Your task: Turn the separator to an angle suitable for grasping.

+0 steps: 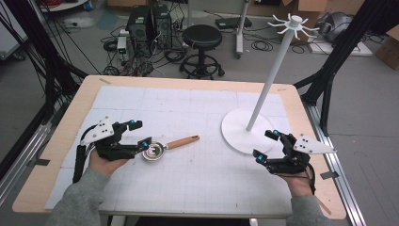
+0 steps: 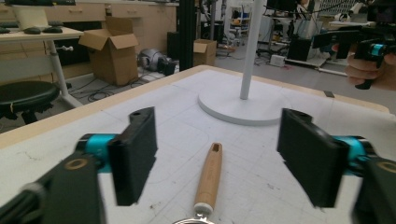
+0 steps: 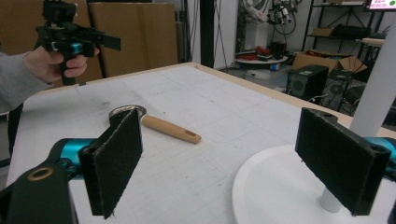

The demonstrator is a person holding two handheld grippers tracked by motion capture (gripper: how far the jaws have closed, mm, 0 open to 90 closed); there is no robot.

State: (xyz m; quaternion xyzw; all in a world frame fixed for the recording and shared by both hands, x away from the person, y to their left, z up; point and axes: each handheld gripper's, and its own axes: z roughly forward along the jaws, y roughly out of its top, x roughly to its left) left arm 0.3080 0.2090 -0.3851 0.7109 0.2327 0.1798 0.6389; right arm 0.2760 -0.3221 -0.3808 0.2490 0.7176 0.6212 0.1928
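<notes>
So the ladle (image 1: 162, 149) lay flat on the bench (image 1: 56, 155), a bit left of middle, steel bowl toward the left hand and wooden handle pointing off to the right, toward the rack (image 1: 263, 94). The left claw (image 1: 140, 133) sat right at the bowl, jaws spread wide with nothing between them. In the left gripper view the handle ran straight up the gap between the jaws, so the lineup looked pretty decent already.

Best guess at the step: grabbing the ladle with the left claw. Doing it well probably meant sliding forward along the handle and closing on the wood rather than the bowl, since the bowl is round and shiny and would likely slip or tip. The jaws needed to drop low enough to straddle the handle without scraping the bench, then squeeze square across it.

The right claw (image 1: 263, 144) was also spread and empty, hovering at the near edge of the rack's round white base, well apart from the ladle. Nothing sat between the left claw and the handle. The rack's pole leaned up with hooks at the top, and that base could crowd the right hand. Behind the bench stood a stool (image 1: 202, 37), plus a mess of cables on the floor.
</notes>
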